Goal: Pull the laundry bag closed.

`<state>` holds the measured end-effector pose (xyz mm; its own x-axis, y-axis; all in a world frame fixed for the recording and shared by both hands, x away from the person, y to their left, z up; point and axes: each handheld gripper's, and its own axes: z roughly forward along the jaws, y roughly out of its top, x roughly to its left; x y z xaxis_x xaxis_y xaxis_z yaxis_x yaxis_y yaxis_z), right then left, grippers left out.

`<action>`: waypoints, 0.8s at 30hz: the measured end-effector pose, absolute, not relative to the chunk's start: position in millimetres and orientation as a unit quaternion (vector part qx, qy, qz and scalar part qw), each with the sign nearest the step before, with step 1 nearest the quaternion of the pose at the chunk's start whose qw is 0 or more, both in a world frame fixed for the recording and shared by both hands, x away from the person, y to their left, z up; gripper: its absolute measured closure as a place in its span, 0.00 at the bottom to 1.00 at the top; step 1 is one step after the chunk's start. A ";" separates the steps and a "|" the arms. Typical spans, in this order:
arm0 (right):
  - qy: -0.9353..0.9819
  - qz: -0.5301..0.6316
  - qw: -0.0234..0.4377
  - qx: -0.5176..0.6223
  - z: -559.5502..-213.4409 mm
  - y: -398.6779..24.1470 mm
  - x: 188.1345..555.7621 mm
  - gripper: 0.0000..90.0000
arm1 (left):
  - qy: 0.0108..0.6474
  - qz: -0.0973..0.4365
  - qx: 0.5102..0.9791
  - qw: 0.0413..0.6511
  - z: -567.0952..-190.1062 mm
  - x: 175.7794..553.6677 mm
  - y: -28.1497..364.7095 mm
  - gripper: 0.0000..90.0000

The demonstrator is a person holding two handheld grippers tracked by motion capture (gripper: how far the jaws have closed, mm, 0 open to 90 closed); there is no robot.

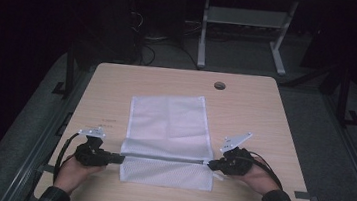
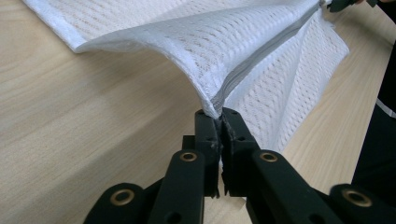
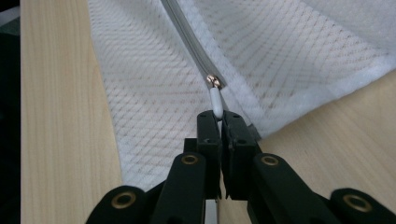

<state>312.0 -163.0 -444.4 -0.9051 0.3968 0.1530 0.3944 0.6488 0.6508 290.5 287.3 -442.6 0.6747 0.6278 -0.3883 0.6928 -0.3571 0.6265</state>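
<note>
I hold a white mesh laundry bag (image 1: 168, 134) on the light wooden table (image 1: 260, 114), lying flat near the middle with its zipper (image 1: 165, 158) running across the near part, between my two hands. My left gripper (image 2: 220, 117) is clamped on the bag's left end, right at the zipper seam, and the fabric there lifts off the table in a raised fold. My right gripper (image 3: 219, 116) is closed on the white zipper pull (image 3: 215, 101), which hangs from the metal slider (image 3: 213, 81) at the bag's right end. From above, both grippers sit at the bag's sides, level with the zipper line
</note>
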 end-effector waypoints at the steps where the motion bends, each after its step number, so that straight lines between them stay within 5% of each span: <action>1: 0.907 0.361 0.001 0.218 -443.8 -163.2 312.0 0.94 | 0.397 -0.036 0.825 0.400 -441.8 289.9 287.3 0.92; 11: 0.899 0.371 0.011 0.232 -442.5 -164.2 307.7 0.61 | 0.384 -0.005 0.833 0.399 -437.4 286.4 285.6 0.56; 15: 0.892 0.376 0.044 0.247 -439.5 -166.8 304.8 0.37 | 0.377 0.013 0.839 0.393 -434.6 283.7 284.6 0.43; 24: 0.878 0.379 0.074 0.283 -433.8 -182.6 301.5 0.21 | 0.365 0.043 0.850 0.378 -431.2 280.0 287.1 0.26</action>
